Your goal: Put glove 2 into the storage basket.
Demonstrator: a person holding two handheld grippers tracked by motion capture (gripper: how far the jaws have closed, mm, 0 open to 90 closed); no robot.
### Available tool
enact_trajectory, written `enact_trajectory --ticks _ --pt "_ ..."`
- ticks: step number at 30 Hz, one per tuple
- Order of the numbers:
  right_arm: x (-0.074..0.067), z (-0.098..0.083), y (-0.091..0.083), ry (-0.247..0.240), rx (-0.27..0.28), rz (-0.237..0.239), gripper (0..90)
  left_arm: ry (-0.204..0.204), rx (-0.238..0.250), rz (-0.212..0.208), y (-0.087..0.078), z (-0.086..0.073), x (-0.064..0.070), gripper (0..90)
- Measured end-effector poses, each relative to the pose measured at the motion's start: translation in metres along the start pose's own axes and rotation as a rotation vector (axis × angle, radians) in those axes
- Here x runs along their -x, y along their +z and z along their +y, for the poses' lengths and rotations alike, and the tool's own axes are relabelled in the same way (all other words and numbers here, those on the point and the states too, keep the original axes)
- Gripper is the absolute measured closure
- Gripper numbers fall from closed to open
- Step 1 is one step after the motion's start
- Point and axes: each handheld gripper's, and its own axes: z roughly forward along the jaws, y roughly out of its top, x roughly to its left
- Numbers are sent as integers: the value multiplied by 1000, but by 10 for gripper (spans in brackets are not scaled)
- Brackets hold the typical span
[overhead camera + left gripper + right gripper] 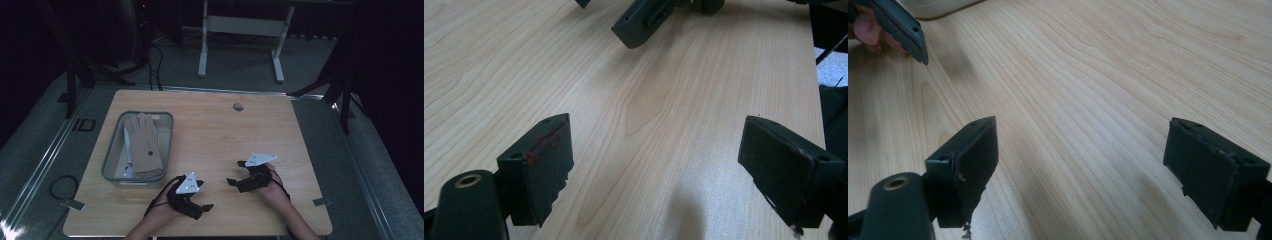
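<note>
Hovering both low over the bare wooden table (220,130) near the front edge right now, left gripper (204,207) and right gripper (231,182) each with jaws spread wide and gripping nothing at all. Sitting well off to the left, the beige glove (144,145) lying flat inside the grey tray (111,155), untouched. Probably just setting up for the pickup, so next up: swinging over to the tray and pinching the glove fabric.

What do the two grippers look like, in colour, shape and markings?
Both the left gripper and the right gripper are black, each topped by a grey three-cornered plate and trailing a black cable. Their fingers are flat, blocky pads; this one shows red marks.
</note>
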Motion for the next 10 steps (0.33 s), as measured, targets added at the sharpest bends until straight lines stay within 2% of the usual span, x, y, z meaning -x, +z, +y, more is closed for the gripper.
enact_trajectory --ticks 10 --pt "2 -1 1 -8 3 -11 141 22 -2 -25 0 -1 2 145"
